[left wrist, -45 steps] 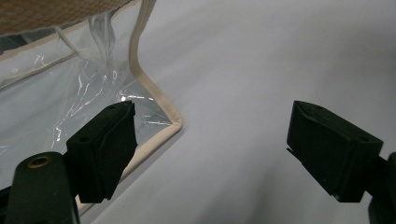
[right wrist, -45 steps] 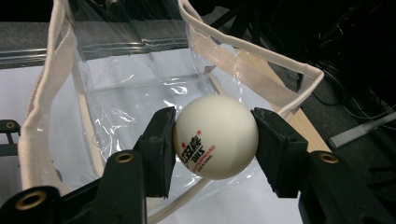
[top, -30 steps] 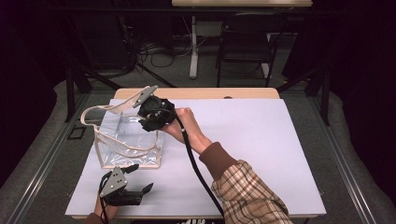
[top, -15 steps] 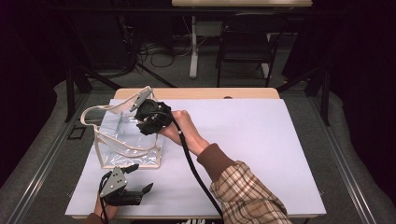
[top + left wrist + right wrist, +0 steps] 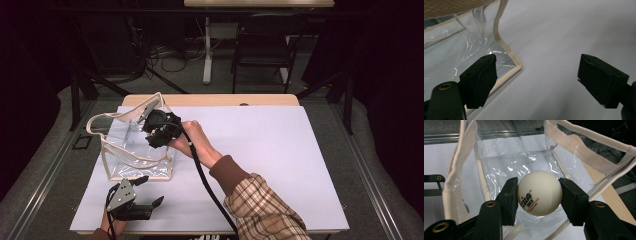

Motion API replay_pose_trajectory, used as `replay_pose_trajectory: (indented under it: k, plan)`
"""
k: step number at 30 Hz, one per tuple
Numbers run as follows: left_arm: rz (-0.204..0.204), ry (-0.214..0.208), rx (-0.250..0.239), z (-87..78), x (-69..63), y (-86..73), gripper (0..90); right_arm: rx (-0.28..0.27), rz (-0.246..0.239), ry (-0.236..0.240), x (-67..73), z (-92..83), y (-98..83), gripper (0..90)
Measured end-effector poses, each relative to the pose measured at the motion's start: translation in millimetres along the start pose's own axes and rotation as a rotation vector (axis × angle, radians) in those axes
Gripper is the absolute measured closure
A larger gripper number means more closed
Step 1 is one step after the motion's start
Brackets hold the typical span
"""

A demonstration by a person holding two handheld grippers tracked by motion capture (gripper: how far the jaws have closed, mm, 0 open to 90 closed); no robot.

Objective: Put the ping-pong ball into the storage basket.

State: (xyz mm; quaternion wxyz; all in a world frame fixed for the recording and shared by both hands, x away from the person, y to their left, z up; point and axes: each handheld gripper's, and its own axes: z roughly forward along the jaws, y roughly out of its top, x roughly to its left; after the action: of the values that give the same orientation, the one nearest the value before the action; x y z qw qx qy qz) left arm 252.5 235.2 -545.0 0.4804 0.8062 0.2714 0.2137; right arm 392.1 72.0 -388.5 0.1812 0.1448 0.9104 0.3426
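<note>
Right gripper (image 5: 539,195) has its jaws clamped on a white table-tennis ball (image 5: 539,193), one pad on each side at the widest part, printed logo facing the camera. That is the sensible hold: the ball is featherlight, hollow and slick, so a grip off its middle would likely squirt it out, and a hard squeeze could dent the shell. Beyond and below the jaws gapes the clear plastic bag (image 5: 519,162) with cream fabric trim, floppy walls, mouth open. Released from here, I'd expect a lively bounce off the thin bag floor. Over on the near side of the bench (image 5: 280,150), the left gripper (image 5: 536,77) waits with jaws spread wide, nothing between them, the bag's bottom corner just beside its left jaw.
</note>
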Motion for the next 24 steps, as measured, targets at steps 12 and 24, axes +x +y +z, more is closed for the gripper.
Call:
replay_pose_trajectory:
  k: [12,24]
  plan:
    - [0.0,-0.001,0.0,-0.1,-0.1,0.0,16.1,0.019,-0.007,0.012,3.0,5.4,0.1,50.8]
    - [0.002,-0.001,0.002,-0.2,0.0,0.1,16.1,0.044,-0.012,0.026,5.5,10.9,-0.4,50.8]
